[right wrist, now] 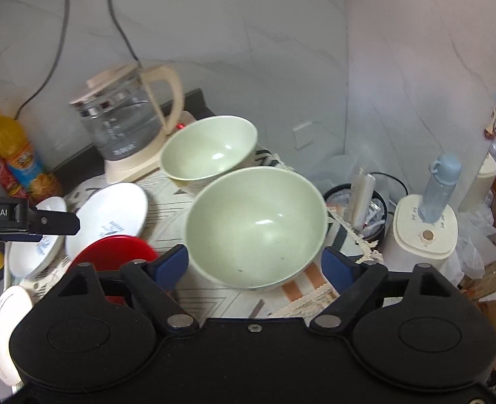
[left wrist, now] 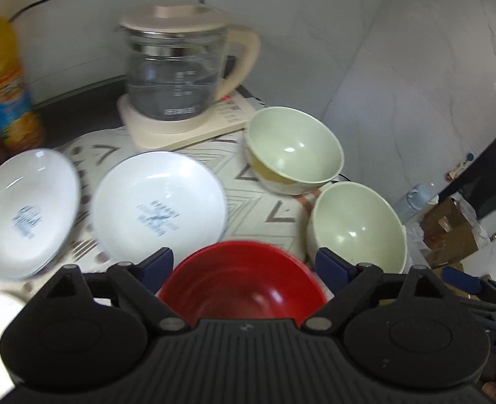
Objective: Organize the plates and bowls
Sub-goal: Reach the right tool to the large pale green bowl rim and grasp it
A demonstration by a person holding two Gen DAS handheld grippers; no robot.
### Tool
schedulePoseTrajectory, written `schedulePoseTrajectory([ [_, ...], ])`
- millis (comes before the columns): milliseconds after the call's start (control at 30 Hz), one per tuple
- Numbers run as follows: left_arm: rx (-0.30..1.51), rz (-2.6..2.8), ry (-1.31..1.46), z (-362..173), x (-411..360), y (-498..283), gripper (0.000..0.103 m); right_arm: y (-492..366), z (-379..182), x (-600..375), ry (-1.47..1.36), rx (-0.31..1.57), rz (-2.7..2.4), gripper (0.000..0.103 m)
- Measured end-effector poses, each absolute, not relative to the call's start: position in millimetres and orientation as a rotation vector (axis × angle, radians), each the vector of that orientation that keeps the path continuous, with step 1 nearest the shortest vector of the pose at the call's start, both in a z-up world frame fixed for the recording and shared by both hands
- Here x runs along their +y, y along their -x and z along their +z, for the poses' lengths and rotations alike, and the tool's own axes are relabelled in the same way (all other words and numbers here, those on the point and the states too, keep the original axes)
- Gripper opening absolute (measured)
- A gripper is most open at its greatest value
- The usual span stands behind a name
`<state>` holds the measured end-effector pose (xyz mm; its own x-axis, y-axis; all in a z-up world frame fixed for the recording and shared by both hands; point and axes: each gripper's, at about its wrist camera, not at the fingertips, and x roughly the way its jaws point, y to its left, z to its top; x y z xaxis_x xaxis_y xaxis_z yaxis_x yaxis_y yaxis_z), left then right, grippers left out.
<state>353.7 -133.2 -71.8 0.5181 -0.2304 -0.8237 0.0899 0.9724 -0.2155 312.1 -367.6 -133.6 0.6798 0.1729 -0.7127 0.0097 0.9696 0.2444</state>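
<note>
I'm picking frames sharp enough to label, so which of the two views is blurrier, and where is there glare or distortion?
Left wrist view: motion-smeared, worst on the red bowl, the white plates and the orange bottle; the plate print is unreadable. Right wrist view: sharper, the nearer green bowl crisp with small highlights inside. Both views: fisheye bending at the edges, dark corners, soft even light.

Red bowl [left wrist: 241, 279], pale green bowls [right wrist: 256, 225]

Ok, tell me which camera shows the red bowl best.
The left wrist view: the red bowl sits centred between that gripper's open fingers, its inside showing. In the right wrist view only part of its rim shows at lower left, behind the gripper body.
</note>
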Motion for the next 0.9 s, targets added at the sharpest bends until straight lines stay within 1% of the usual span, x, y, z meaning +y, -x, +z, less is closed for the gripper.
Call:
schedulePoseTrajectory([
  [133, 1.048, -0.230, 0.148, -83.9, -151.1, -379.7, 0.083, -325.9, -146.3, -377.8, -0.259, 0.854, 0.064, 0.069],
  [267, 1.095, -0.273, 0.144, -97.7, -168.7, -403.4, 0.074, -338.6, -161.0, -387.8, -0.296, 0.897, 0.036, 0.057],
  [433, 1.142, -0.321, 0.121, -115.2, -193.4, -427.4, 0.064, -350.6, -175.8, -395.4, -0.341, 0.940, 0.018, 0.046],
  [500, 1.163, -0.332, 0.118, -122.6, -202.0, -435.9, 0.057, -355.6, -180.7, -397.9, -0.360, 0.955, 0.013, 0.041],
  [567, 1.179, -0.338, 0.117, -129.7, -209.3, -443.7, 0.054, -359.6, -184.6, -399.3, -0.373, 0.963, 0.017, 0.036],
  [633, 1.190, -0.342, 0.111, -135.9, -214.1, -449.1, 0.054, -363.3, -188.6, -399.5, -0.377, 0.973, 0.017, 0.036],
  [667, 1.193, -0.344, 0.105, -139.1, -216.7, -452.0, 0.052, -365.4, -191.1, -399.5, -0.382, 0.978, 0.014, 0.036],
  [733, 1.206, -0.341, 0.097, -145.8, -220.7, -458.1, 0.046, -368.9, -195.9, -399.5, -0.390, 0.993, 0.013, 0.034],
  [800, 1.229, -0.334, 0.102, -152.4, -223.0, -464.5, 0.039, -371.8, -200.9, -399.5, -0.398, 1.007, 0.007, 0.034],
  [867, 1.259, -0.328, 0.084, -158.4, -227.9, -469.5, 0.035, -374.6, -205.6, -398.8, -0.396, 1.018, -0.003, 0.034],
  [900, 1.269, -0.324, 0.075, -161.0, -230.0, -471.5, 0.030, -375.6, -207.6, -398.2, -0.388, 1.018, -0.013, 0.034],
])
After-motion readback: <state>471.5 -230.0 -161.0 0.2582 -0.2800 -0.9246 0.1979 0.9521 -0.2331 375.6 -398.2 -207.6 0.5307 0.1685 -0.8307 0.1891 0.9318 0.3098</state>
